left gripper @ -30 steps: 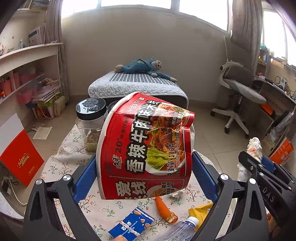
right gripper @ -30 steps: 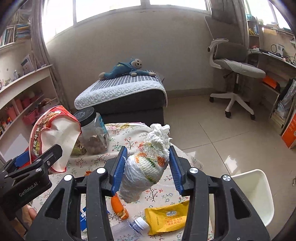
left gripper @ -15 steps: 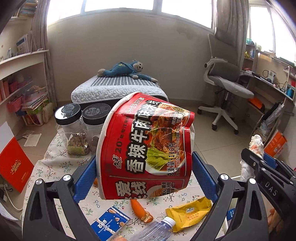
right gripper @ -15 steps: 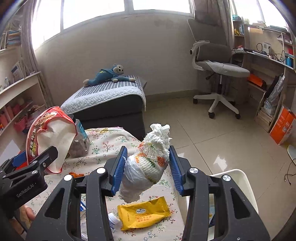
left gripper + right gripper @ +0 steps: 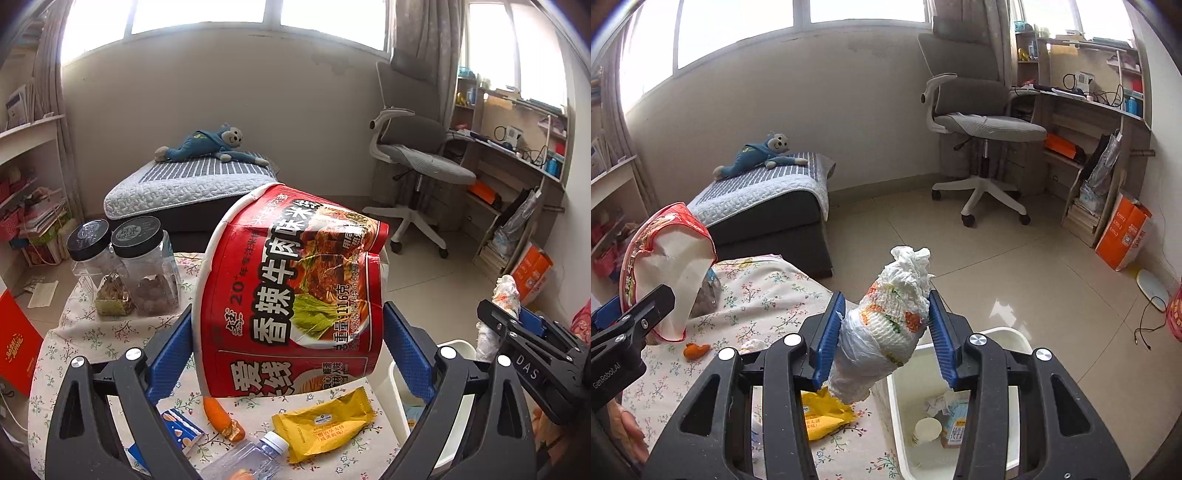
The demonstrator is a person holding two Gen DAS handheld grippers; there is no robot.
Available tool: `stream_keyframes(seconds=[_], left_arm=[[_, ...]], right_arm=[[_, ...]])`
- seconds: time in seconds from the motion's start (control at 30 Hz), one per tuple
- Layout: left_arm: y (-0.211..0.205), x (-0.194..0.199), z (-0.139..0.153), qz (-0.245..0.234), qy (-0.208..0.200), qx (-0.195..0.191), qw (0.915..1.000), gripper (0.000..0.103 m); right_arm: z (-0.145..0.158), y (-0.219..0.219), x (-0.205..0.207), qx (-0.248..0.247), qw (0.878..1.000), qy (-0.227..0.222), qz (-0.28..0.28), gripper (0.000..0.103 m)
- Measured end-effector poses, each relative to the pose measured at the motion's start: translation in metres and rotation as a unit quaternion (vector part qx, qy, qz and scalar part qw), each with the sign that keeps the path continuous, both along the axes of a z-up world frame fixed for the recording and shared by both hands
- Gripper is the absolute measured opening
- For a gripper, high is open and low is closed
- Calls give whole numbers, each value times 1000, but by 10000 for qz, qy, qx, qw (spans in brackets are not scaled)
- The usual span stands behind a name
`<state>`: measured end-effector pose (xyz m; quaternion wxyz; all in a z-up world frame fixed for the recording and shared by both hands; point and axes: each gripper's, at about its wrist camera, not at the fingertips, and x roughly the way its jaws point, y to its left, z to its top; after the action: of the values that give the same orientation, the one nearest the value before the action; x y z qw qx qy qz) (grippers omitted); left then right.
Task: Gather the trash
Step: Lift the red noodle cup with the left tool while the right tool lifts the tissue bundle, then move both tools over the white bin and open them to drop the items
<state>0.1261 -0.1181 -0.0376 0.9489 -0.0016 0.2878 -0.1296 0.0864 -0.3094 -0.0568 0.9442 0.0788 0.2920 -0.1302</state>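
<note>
My left gripper is shut on a crumpled red instant-noodle bowl, held above the floral table; the same bowl shows at the left of the right wrist view. My right gripper is shut on a wad of white tissue and plastic wrap, which hangs over the table's right edge, just left of and above the white trash bin. The bin holds a paper cup and a small carton. The wad and right gripper show at the right of the left wrist view.
On the floral tablecloth lie a yellow packet, an orange carrot piece, a blue snack pack, a clear bottle and two black-lidded jars. A bed, an office chair and desk shelves stand beyond.
Both grippers have swung to the right with their loads. The white bin has come into view under the right gripper, and the jars and table have slid left.
</note>
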Motion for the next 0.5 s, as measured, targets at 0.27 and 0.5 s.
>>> stream_keyframes(seconds=[0.27, 0.5], left_arm=[[-54, -10, -4, -481, -2, 68, 9988, 92], [-99, -23, -3, -914, -90, 79, 9957, 92]], right_arm=[[-2, -41, -20, -34, 9989, 21, -467, 45], [1, -81, -44, -26, 9927, -181, -1192, 78]])
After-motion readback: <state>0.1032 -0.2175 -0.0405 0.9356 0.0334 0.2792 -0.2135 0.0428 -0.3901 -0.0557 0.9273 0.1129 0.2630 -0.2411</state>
